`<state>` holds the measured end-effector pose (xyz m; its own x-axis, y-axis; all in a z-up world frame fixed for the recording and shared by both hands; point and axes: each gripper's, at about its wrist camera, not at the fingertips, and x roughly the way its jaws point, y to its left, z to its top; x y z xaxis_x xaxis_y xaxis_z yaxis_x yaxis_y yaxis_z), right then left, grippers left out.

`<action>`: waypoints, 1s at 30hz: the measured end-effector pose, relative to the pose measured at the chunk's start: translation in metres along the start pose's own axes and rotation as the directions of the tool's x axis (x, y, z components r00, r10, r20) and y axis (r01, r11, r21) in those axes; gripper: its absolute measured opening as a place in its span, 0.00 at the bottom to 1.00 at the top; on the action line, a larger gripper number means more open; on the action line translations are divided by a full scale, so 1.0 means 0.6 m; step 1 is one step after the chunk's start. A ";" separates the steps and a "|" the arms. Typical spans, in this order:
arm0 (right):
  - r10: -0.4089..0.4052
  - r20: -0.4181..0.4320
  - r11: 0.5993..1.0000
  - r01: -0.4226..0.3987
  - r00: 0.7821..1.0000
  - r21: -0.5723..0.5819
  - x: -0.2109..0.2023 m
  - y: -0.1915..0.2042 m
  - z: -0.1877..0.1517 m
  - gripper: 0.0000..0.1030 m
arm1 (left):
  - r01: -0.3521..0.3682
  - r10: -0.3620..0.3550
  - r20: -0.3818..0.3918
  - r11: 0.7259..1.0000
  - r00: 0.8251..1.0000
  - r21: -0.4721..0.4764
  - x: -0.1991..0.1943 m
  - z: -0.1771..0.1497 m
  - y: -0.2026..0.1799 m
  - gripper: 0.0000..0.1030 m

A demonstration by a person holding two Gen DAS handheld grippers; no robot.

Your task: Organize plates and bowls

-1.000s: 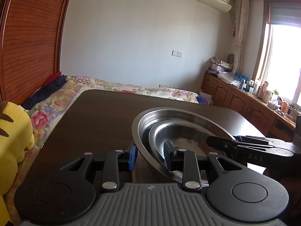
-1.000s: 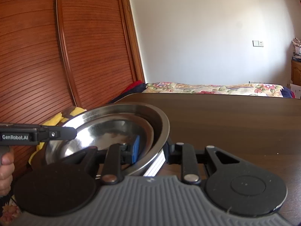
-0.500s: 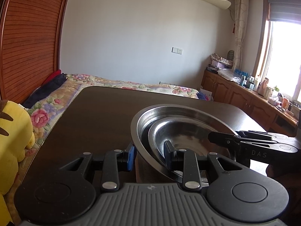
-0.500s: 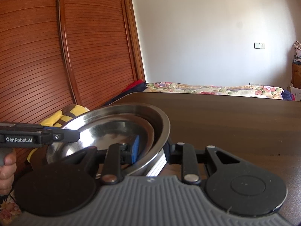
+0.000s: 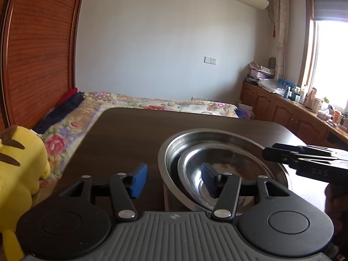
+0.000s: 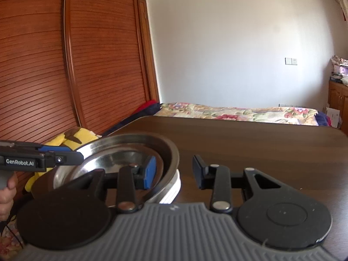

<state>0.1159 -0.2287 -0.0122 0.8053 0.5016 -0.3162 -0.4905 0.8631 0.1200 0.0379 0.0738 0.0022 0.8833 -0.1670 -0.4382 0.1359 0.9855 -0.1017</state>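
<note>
Nearest, left gripper [image 5: 174, 180] spread wide across the near rim of the large steel bowl [image 5: 171, 152], one finger [image 5: 139, 179] outside, the other inside over the nested smaller bowl [image 5: 228, 158], neither pressing metal. Right gripper [image 6: 174, 171] likewise parted, straddling the same bowl's opposite rim. Bowls stacked near the front edge of the dark wooden table [image 5: 130, 134]. Left of the table, a yellow plush toy [image 5: 19, 165]; beyond the table, a floral bedspread [image 5: 152, 102].

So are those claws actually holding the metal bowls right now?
No. Both the left gripper and right gripper stand open, each straddling the outer bowl's rim without clamping it.
</note>
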 end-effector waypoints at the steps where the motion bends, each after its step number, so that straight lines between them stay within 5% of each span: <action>1: -0.003 0.004 1.000 0.003 1.000 0.000 -0.003 -0.001 0.001 0.38 | -0.012 0.012 0.007 1.000 1.000 0.008 -0.001 0.001 -0.002 0.65; 6: -0.028 0.025 1.000 0.028 0.999 -0.005 -0.020 -0.002 0.005 0.39 | -0.034 0.034 0.016 0.999 0.999 0.016 -0.005 0.005 -0.003 0.73; 18: -0.118 0.082 0.993 0.118 0.990 0.000 -0.060 -0.010 0.016 0.69 | -0.050 0.044 0.087 0.997 0.995 0.066 -0.036 0.033 -0.036 1.00; 25: -0.176 0.118 0.984 0.176 0.977 0.010 -0.089 -0.026 0.015 1.00 | -0.031 0.021 0.135 0.997 0.991 0.070 -0.065 0.040 -0.063 1.00; 30: -0.204 0.132 0.979 0.203 0.970 0.021 -0.109 -0.035 0.019 1.00 | -0.025 0.013 0.158 0.996 0.987 0.080 -0.083 0.049 -0.086 1.00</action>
<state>0.0777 -0.2791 0.0167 0.9250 0.3184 -0.2072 -0.3099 0.9479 0.0732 -0.0002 0.0323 0.0553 0.9448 -0.1477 -0.2926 0.1488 0.9887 -0.0187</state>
